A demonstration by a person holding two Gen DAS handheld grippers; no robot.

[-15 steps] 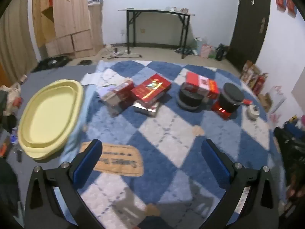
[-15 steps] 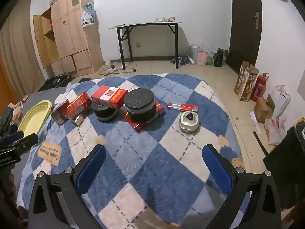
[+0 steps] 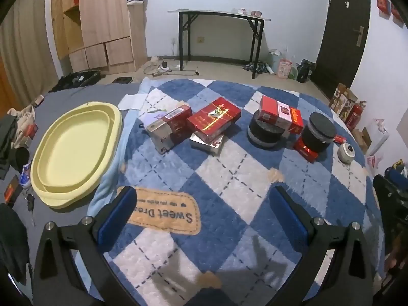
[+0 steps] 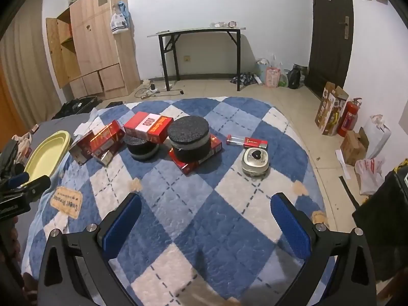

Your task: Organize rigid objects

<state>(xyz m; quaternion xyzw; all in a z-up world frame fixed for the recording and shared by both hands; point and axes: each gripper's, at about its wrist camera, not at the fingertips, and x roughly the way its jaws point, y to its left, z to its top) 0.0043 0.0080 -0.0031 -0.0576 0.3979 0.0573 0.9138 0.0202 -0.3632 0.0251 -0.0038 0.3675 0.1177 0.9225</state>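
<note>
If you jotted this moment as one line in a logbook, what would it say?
left gripper: open, empty, above rug | right gripper: open, empty | red boxes, black round tins: untouched on rug | yellow tray: empty

rug (image 3: 229,183): blue-white diamonds | tray (image 3: 74,150): pale yellow | boxes (image 3: 214,118): red

White walls, wooden wardrobe (image 4: 94,43), black table (image 4: 201,51).

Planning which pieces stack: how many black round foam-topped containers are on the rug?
2. One sits under the tilted red and white box, mid-rug; the taller one stands right of it on a flat red box. None seems hidden.
</note>
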